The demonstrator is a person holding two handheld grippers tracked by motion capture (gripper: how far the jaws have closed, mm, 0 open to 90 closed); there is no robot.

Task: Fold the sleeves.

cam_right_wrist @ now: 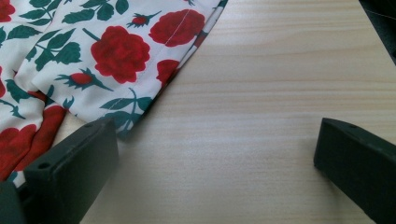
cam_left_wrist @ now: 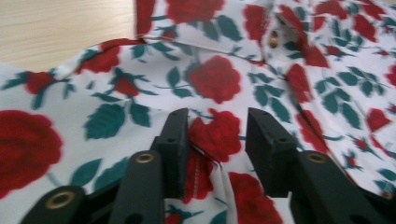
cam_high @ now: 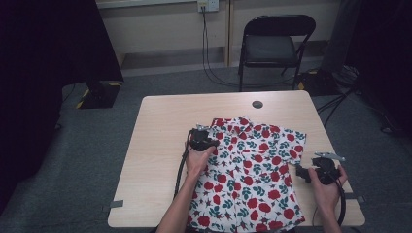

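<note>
item: short-sleeved shirt, white cloth printed with red roses and green leaves, laid flat on a pale wooden table; collar toward the far edge, hem at the near edge; one sleeve spread toward the table's right side, its stitched edge lying on bare wood in the right gripper view; a small brass-coloured button sits on the front placket in the left gripper view

left gripper: held in the person's left hand, resting on the shirt's left shoulder area near the collar; in the left gripper view the jaws stand at a narrow gap with a raised fold of the rose cloth between them, the fold touching the left-hand jaw; whether the other jaw presses it cannot be told

right gripper: held in the person's right hand, over bare table just beside the shirt's right edge, below the sleeve; a grey plate on top; in the right gripper view the jaws stand wide apart with only wood between them, one jaw tip just at the sleeve's edge

surroundings: a round dark mark near the table's far edge; a black folding chair beyond the table, against a pale wall; a wall socket with cables hanging to the grey carpet; dark curtain at the left
</note>
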